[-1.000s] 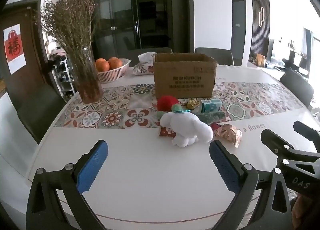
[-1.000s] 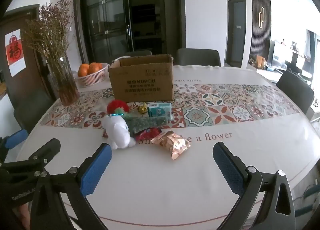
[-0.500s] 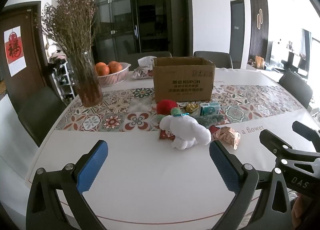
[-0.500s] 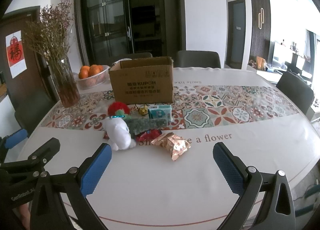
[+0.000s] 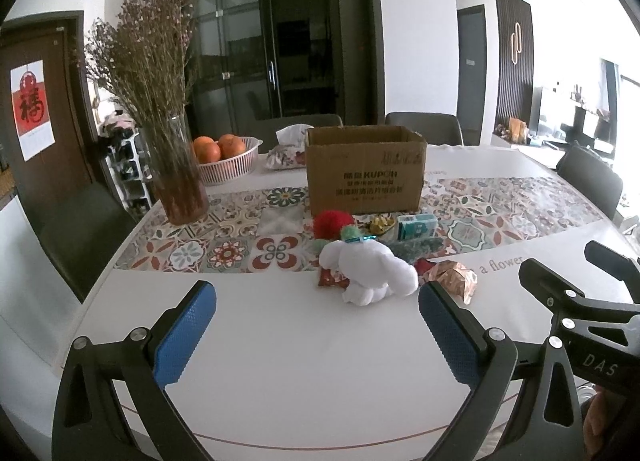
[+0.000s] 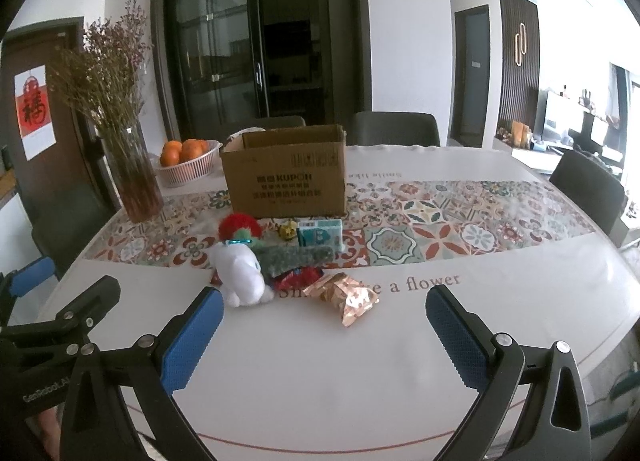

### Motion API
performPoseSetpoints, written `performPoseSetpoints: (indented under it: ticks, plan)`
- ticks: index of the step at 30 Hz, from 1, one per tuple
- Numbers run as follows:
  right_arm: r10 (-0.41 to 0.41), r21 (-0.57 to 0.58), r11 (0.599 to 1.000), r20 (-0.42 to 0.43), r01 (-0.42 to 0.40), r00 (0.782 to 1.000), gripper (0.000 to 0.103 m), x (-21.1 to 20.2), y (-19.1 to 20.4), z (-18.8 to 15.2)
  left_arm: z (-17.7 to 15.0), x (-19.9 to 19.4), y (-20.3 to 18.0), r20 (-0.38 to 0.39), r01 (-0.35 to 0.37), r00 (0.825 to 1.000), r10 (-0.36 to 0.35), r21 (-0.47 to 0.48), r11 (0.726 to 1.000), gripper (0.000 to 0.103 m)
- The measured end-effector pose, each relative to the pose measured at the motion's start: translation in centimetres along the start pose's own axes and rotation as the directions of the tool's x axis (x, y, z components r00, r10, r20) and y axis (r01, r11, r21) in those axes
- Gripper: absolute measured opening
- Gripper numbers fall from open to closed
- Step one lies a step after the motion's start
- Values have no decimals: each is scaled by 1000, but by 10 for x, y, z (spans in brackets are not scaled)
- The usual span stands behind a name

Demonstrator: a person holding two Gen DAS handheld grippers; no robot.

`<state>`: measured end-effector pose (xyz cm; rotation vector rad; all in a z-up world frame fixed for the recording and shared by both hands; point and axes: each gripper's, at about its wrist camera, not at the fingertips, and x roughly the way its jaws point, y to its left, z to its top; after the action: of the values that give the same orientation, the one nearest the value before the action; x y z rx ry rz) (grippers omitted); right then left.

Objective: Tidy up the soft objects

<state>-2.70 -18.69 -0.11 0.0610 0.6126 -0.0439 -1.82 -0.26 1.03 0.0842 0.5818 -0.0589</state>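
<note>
A white plush toy [image 5: 370, 271] lies on the table in front of an open cardboard box [image 5: 364, 169], also in the right wrist view [image 6: 240, 273]. Around it lie a red pom-pom [image 5: 333, 223], a green fuzzy piece [image 6: 296, 257], a teal tissue pack [image 6: 320, 233], a red packet [image 6: 298, 279] and a copper foil bag [image 6: 346, 295]. My left gripper [image 5: 316, 337] is open and empty, short of the plush. My right gripper [image 6: 324, 337] is open and empty, short of the foil bag.
A glass vase of dried flowers [image 5: 176, 189] stands at the left on the patterned runner. A basket of oranges [image 5: 224, 157] and a tissue pouch [image 5: 286, 153] sit behind it. Dark chairs [image 6: 588, 185] ring the round white table [image 5: 280, 333].
Both views have tilted up and drawn back slightly, so the pile sits a bit lower and farther. Both grippers stay open and nothing on the table has moved.
</note>
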Motion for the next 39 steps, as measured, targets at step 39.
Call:
performPoseSetpoints:
  ticks: [39]
  plan:
    - [-4,-12,1000,26,5,1000,103,-9,-1,2,3,-6,2,16,-2,1000,2,3,1000,103]
